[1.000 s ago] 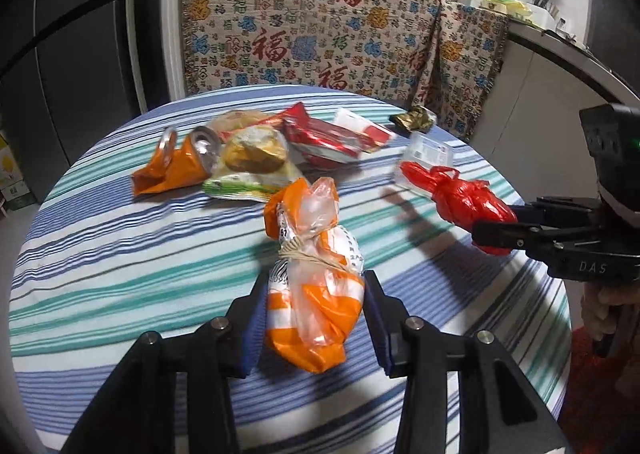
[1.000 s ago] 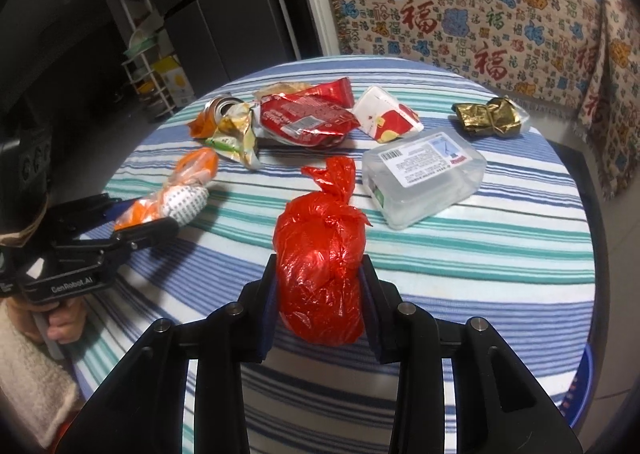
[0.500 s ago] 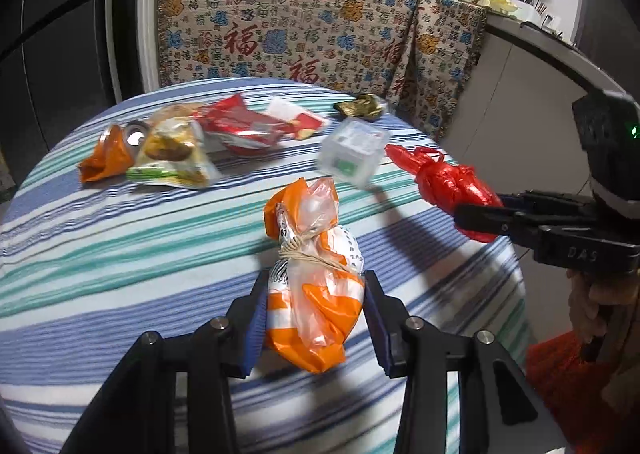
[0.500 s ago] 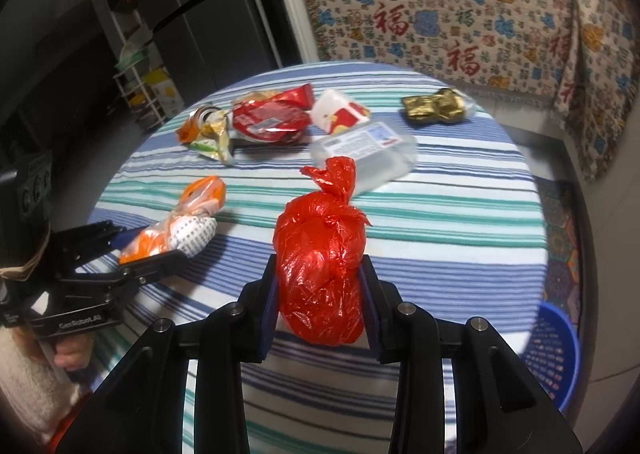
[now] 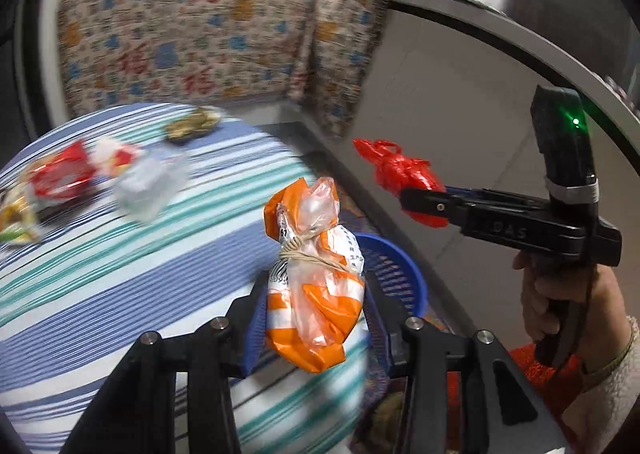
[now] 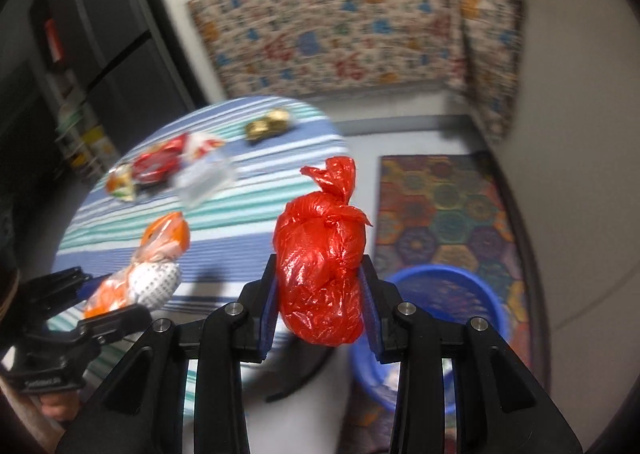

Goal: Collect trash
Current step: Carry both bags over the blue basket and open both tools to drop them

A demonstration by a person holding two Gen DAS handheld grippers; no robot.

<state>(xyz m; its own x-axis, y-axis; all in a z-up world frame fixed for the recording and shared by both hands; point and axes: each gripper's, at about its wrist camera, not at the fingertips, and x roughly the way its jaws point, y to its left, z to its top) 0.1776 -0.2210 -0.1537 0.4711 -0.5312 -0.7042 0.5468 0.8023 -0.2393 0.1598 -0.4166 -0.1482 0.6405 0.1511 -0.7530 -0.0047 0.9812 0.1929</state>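
Note:
My left gripper [image 5: 314, 310] is shut on a tied orange-and-white plastic bag [image 5: 316, 286], held over the right edge of the round striped table [image 5: 120, 274]. My right gripper [image 6: 320, 294] is shut on a knotted red plastic bag [image 6: 322, 266], held in the air past the table edge. A blue basket [image 6: 444, 302] stands on the floor below and right of it; it also shows in the left wrist view [image 5: 396, 274]. The red bag [image 5: 404, 177] and right gripper [image 5: 424, 205] show in the left wrist view; the orange bag [image 6: 148, 270] shows in the right wrist view.
On the table lie a clear plastic box [image 6: 204, 181], red wrappers [image 6: 158, 163], a gold wrapper [image 6: 270, 123] and more wrappers at the far left [image 5: 16, 217]. A patterned cloth [image 5: 192, 41] covers a counter behind. A colourful rug [image 6: 444, 209] lies on the floor.
Both grippers have swung right with their bags, from over the table towards its right edge. The blue basket on the floor has come into view.

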